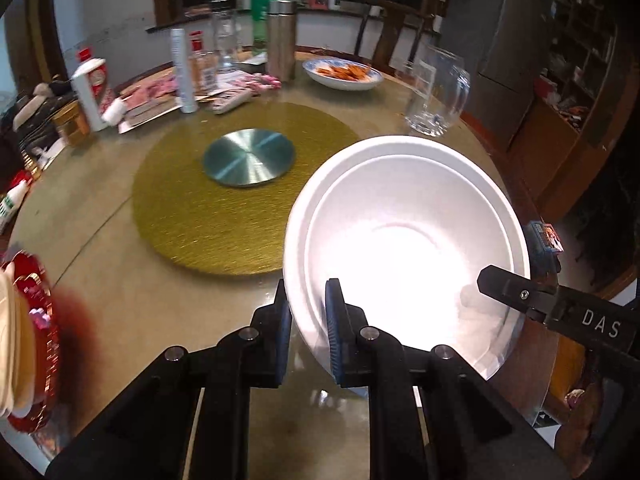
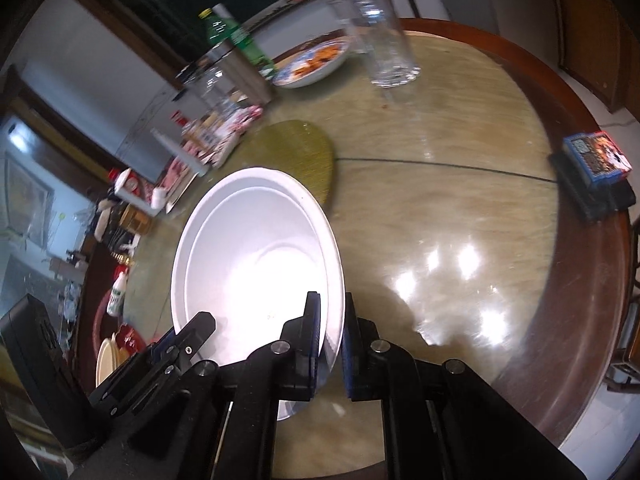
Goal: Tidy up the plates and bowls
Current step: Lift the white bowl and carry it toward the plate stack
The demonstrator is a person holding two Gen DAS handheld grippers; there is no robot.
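A large white bowl [image 1: 404, 240] is held between both grippers above the round table. It looks like two nested white bowls, since a second rim shows inside the outer one. My left gripper [image 1: 308, 316] is shut on the bowl's left rim, one pad inside and one outside. My right gripper [image 2: 332, 336] is shut on the bowl's right rim [image 2: 336, 280] the same way. The right gripper's finger also shows in the left wrist view [image 1: 516, 292], and the left gripper's finger shows in the right wrist view [image 2: 188, 340].
A gold turntable mat [image 1: 240, 184] with a steel disc [image 1: 248, 156] lies mid-table. A glass mug [image 1: 436, 92], a plate of food [image 1: 342, 74], bottles and a thermos [image 1: 280, 40] stand at the far side. A blue card box [image 2: 596, 160] sits at the right edge.
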